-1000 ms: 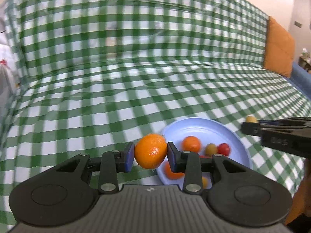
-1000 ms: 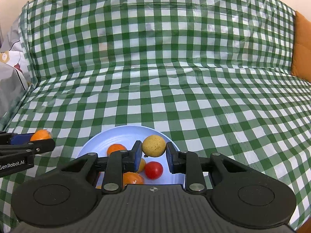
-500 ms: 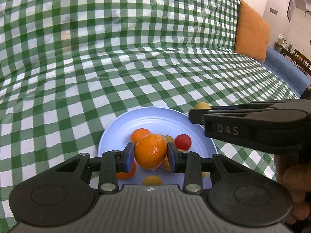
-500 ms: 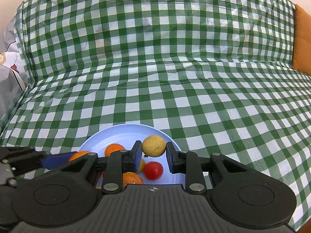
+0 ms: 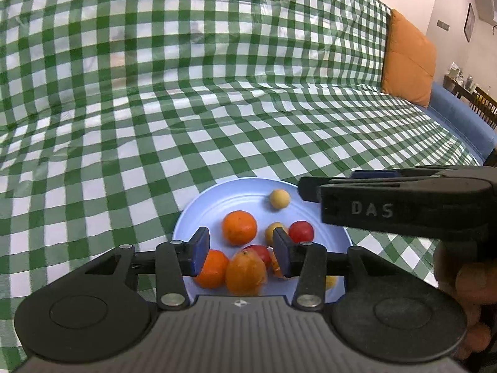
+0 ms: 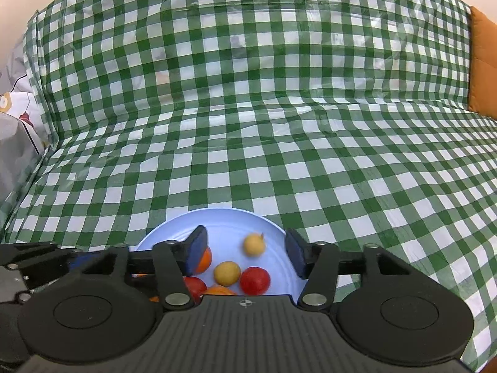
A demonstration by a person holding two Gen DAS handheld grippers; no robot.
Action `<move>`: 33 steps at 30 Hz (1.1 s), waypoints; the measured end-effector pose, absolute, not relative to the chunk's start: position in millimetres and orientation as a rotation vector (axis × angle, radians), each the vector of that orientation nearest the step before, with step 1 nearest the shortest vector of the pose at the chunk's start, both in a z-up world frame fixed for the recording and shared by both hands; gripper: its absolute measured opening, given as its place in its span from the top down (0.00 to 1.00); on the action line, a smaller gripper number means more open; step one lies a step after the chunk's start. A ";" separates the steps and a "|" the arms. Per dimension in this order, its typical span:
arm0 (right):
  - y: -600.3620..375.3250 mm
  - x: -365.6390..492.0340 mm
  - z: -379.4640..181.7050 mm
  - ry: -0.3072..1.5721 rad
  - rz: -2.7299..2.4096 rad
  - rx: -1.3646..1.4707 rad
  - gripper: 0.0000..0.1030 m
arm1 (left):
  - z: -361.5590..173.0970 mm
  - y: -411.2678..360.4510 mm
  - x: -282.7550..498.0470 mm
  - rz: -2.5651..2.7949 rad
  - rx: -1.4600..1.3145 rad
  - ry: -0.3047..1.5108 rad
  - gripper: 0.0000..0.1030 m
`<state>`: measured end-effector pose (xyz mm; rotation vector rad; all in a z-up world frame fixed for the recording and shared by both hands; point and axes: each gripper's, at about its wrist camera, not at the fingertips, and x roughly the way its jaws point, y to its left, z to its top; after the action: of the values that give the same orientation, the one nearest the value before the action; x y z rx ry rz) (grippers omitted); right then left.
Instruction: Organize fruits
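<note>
a: fruits sit gathered on the blue plate [image 5: 198, 214], on the checked cloth [image 5: 217, 108] near its front edge. which tool is nearer?

b: left gripper [image 5: 239, 250]. its jaws are opening, and an orange [image 5: 246, 274] lies between and just below the pads, no longer pressed. another orange [image 5: 212, 269] sits at its left.

a: and the right gripper [image 6: 245, 251]?

b: jaws opening too, gripping nothing. a small yellow fruit [image 6: 254, 244], blurred, sits on the plate between them, toward the plate's far rim.

a: room to move?

b: judged ample: cloth bare beyond the plate's far and left rims. the two tools crowd each other over the plate's right side, so backing straight away looks safest.
</note>
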<state>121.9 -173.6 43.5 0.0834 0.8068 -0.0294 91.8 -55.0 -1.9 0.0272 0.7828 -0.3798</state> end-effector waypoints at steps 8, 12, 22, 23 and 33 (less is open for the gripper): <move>-178.3 100.2 57.9 0.765 -0.057 0.061 0.13 | 16.3 -43.1 57.2 -0.352 0.084 0.701 0.31; -181.6 81.0 71.7 0.715 -0.070 0.048 0.06 | 24.7 -38.1 34.3 -0.313 0.107 0.662 0.27; -185.6 17.8 88.1 0.699 -0.063 0.065 0.01 | 42.7 -26.7 -23.9 -0.206 0.039 0.683 0.16; -184.6 9.9 85.8 0.707 -0.056 0.068 0.01 | 41.3 -25.3 -25.6 -0.198 0.030 0.703 0.15; -192.5 8.7 69.0 0.778 -0.107 0.064 0.01 | 19.6 -16.9 0.9 -0.124 -0.038 0.856 0.00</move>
<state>8.7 -192.5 69.0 0.0639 0.7783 -0.1075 0.9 -16.9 19.6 -0.0379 0.8564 -0.1237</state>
